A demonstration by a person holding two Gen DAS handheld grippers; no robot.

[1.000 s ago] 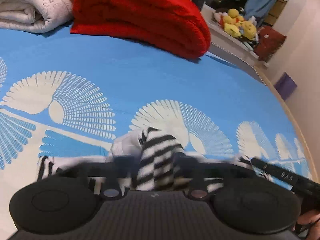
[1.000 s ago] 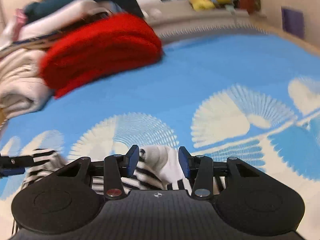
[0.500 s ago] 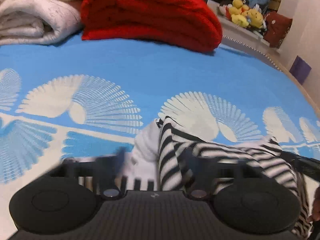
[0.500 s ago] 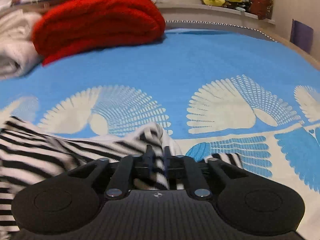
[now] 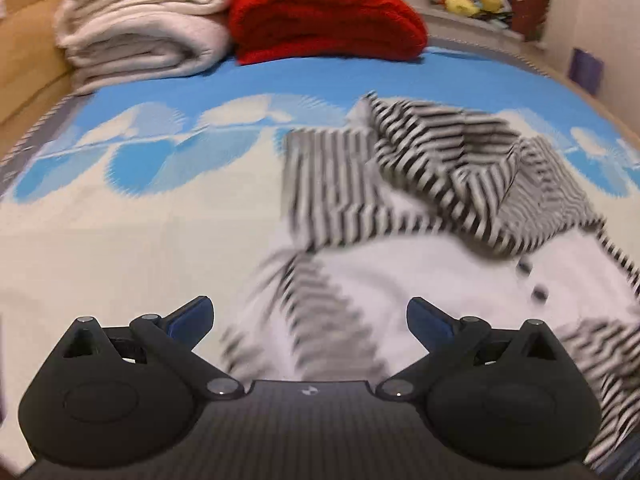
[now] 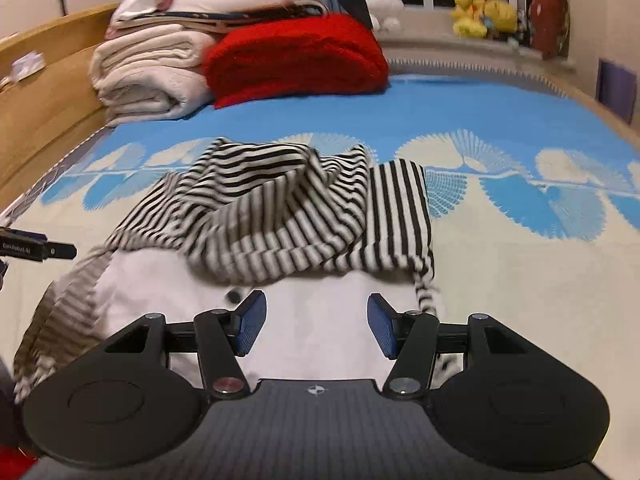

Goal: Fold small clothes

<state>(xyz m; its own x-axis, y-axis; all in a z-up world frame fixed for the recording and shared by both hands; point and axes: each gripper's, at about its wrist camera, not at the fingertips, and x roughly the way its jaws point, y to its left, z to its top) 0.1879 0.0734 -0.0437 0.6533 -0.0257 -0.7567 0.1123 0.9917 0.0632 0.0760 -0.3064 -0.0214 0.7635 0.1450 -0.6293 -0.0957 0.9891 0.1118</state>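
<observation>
Striped black-and-white garment (image 6: 280,208), gripped by both tools a second ago, now lies released and rumpled mid-bed on the blue-and-cream bedspread (image 6: 500,120), its white part toward the near edge. Left gripper (image 5: 310,320) has just opened wide, empty. Right gripper (image 6: 316,322) has just been opening, nothing between its pads, clear of the cloth

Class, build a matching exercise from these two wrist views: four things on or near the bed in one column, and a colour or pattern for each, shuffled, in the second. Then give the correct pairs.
Things
1. small garment
2. folded blanket by the headboard
3. folded towels
4. soft toys on the ledge

Colours
A. cream white
B. yellow
C. black and white stripes
D. red

Pairs: 1-C, 2-D, 3-A, 4-B
</observation>
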